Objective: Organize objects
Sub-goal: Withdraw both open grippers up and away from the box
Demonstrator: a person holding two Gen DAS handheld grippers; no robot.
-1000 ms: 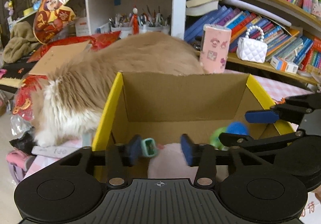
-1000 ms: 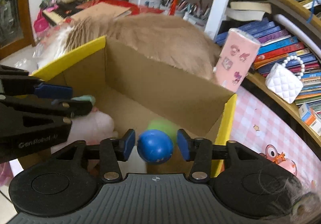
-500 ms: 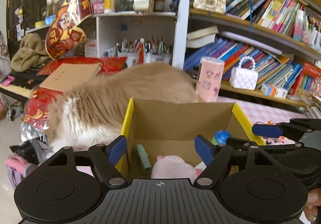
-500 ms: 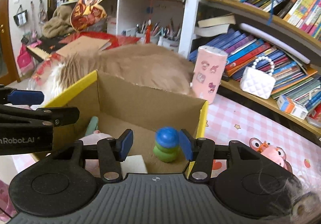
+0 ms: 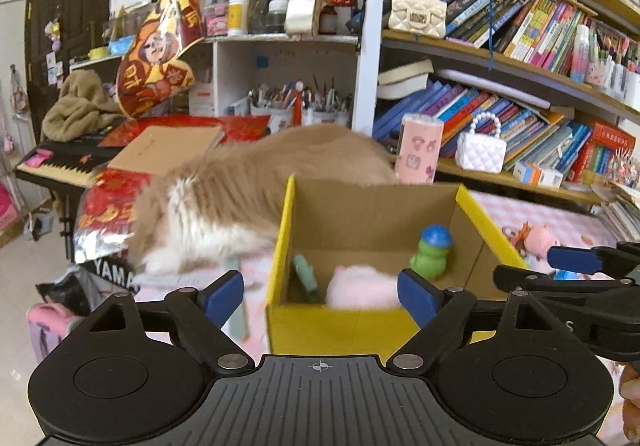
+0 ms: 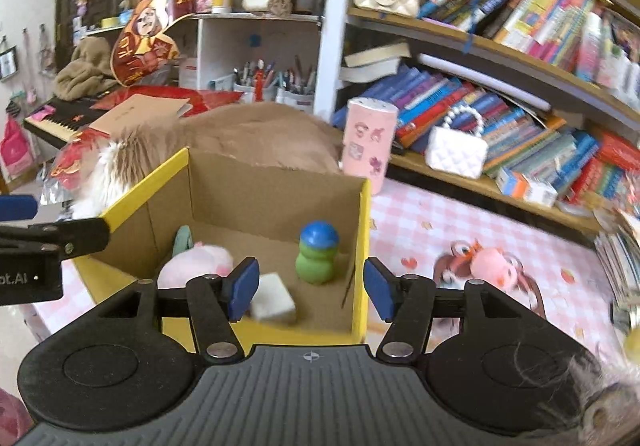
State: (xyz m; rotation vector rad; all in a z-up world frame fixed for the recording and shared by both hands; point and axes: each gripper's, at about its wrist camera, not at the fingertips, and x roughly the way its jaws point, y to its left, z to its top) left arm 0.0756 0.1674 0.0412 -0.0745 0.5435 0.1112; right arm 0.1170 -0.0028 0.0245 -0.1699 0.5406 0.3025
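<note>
Cardboard box (image 6: 276, 202) near the tabletop's left edge holds the green-blue toy (image 6: 317, 252). Left gripper (image 5: 320, 292) and right gripper (image 6: 307, 288) are opening, empty. Box could be nudged by the cat (image 5: 224, 198), apparently touching.

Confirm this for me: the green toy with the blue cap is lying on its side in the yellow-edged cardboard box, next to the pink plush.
Not quite. The green toy with the blue cap stands upright in the yellow-edged cardboard box, as the right wrist view shows. The pink plush does lie there too.
</note>
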